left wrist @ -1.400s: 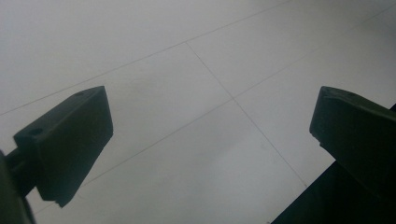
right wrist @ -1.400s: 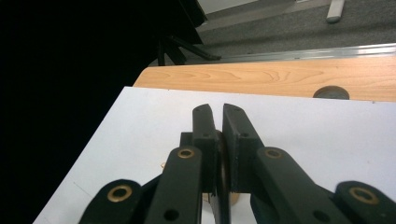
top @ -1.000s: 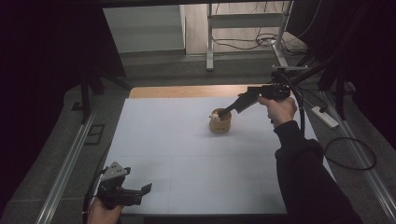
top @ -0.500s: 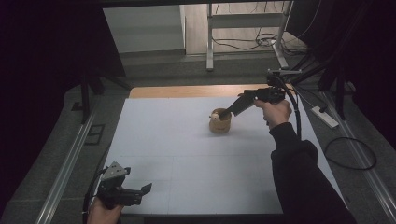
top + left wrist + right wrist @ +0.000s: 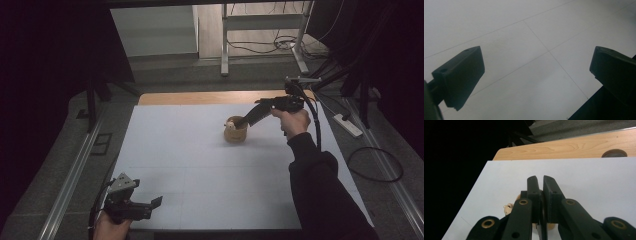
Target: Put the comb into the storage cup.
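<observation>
High view: the right gripper [image 5: 243, 121] reaches down to a small wooden cup [image 5: 235, 132] on the white tabletop [image 5: 190, 165].
That cup stands toward the far edge of the tabletop, a bit to the right of its middle. The right gripper's jaws are pressed together, and their tips sit at the cup's rim. If they pinch anything, I cannot tell. Near the front left corner, the left gripper [image 5: 150, 205] has its jaws spread wide over bare tabletop.
</observation>
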